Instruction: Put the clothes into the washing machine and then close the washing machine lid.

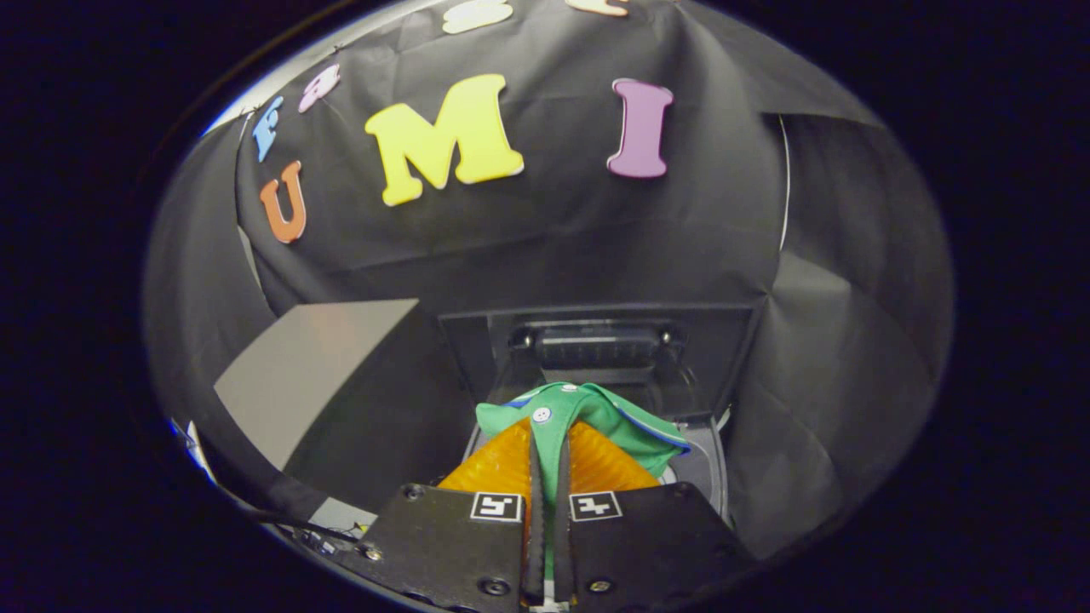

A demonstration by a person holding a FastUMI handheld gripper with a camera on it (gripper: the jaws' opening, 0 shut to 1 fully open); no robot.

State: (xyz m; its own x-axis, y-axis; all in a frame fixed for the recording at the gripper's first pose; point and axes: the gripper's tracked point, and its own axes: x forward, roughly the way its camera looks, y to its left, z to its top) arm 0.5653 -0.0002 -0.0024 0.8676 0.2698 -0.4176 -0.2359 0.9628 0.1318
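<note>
Gripper (pixel 549 443): body is two flat dark plates side by side, split by a narrow central slot. Each plate carries a small square white-and-black fiducial marker near its inner front corner, one either side of the slot. Round screw heads sit at the outer front corners and along the rear edge. Fingers (pixel 502 466) are ribbed, wedge-shaped, fanning outward from the plates, each with a thin strip along its inner edge.
</note>
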